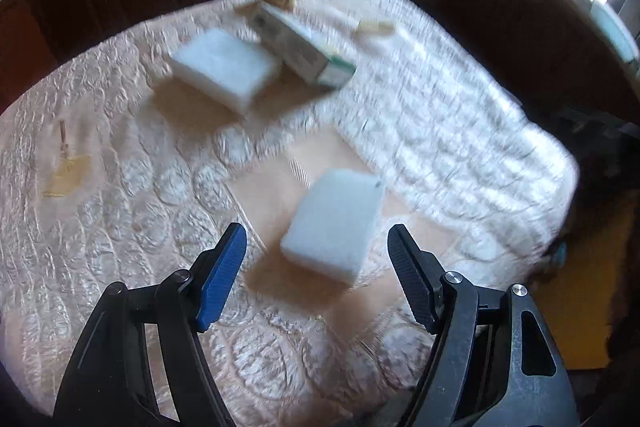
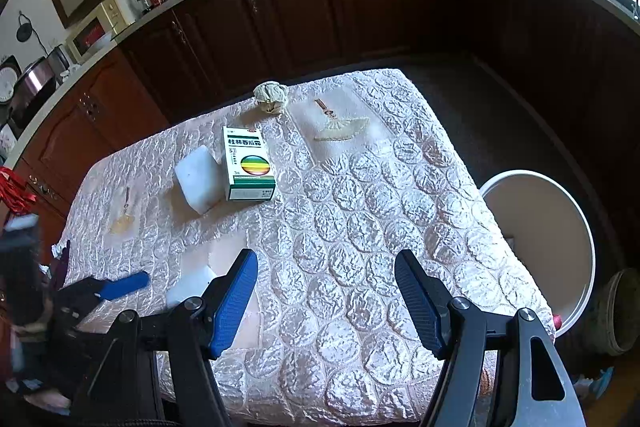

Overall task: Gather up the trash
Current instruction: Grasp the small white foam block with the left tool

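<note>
My left gripper [image 1: 316,259] hangs over the quilted pink tablecloth [image 1: 420,115] with its jaws spread wide and nothing gripped. A white foam block [image 1: 334,223] lies on the cloth just ahead of them, between the two fingertips but touching neither pad. That view is blurred.

My right gripper [image 2: 326,281] is likewise wide open and empty, above bare cloth.

Taking the green-and-white medicine box [image 2: 247,163] as my mark: it lies flat near the far middle of the table, closed, so I cannot tell what it holds. A second white foam block [image 2: 199,179] lies against its left side. A crumpled ball of paper [image 2: 271,97] sits just beyond the box, at the far edge of the table. The nearer foam block is well on my side of the box and to its left.

Off the table, far to the right of the box, a round white bin [image 2: 582,227] stands on the floor; the part of its inside that I can see looks bare.
</note>
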`<state>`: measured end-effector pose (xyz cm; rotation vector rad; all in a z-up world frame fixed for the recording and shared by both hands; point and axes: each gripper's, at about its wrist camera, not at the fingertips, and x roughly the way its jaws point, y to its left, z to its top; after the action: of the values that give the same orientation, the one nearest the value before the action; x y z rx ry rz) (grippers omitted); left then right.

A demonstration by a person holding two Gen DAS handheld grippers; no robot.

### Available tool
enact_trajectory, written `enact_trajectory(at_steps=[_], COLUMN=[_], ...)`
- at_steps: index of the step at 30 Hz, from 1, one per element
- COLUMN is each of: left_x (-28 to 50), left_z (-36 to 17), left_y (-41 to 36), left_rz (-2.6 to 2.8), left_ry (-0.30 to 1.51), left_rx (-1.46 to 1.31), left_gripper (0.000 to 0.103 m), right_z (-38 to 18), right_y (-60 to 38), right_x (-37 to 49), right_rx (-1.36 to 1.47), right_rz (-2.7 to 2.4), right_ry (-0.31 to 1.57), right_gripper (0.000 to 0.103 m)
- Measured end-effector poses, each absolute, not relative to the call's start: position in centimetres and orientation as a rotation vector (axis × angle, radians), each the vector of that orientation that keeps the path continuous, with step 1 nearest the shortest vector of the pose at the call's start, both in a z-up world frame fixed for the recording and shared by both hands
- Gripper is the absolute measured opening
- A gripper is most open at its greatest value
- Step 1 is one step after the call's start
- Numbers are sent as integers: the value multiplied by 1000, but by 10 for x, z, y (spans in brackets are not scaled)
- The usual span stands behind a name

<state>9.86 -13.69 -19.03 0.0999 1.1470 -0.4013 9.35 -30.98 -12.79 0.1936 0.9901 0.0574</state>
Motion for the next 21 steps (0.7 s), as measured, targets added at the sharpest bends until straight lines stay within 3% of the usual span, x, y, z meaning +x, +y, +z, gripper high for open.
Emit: enact_trajectory(at_steps=[1, 2, 3, 4, 14, 21], left_x=[100, 100, 102, 104, 126, 132], left_z=[-194, -198, -201, -203, -161, -160], left_y=[-138, -138, -136, -133, -61, -18], left_rz=[-397, -397, -398, -400, -229, -150], left_ry=[1156, 1161, 1169, 1186, 1036, 1025], left_rx=[107, 103, 82, 57, -50, -94], left_gripper=[71, 63, 39, 37, 35, 35], right_z=[-129, -129, -131, -133, -147, -168], right_y=[-310, -310, -311, -310, -279, -226], right_x=[94, 94, 95, 96, 123, 166], right_rx=[195, 196, 192, 197, 278, 293], right_rz=[57, 58, 57, 63, 241, 409], right_ry=[992, 994, 997, 1003, 1048, 1108], right_gripper=[69, 69, 69, 69, 69, 69])
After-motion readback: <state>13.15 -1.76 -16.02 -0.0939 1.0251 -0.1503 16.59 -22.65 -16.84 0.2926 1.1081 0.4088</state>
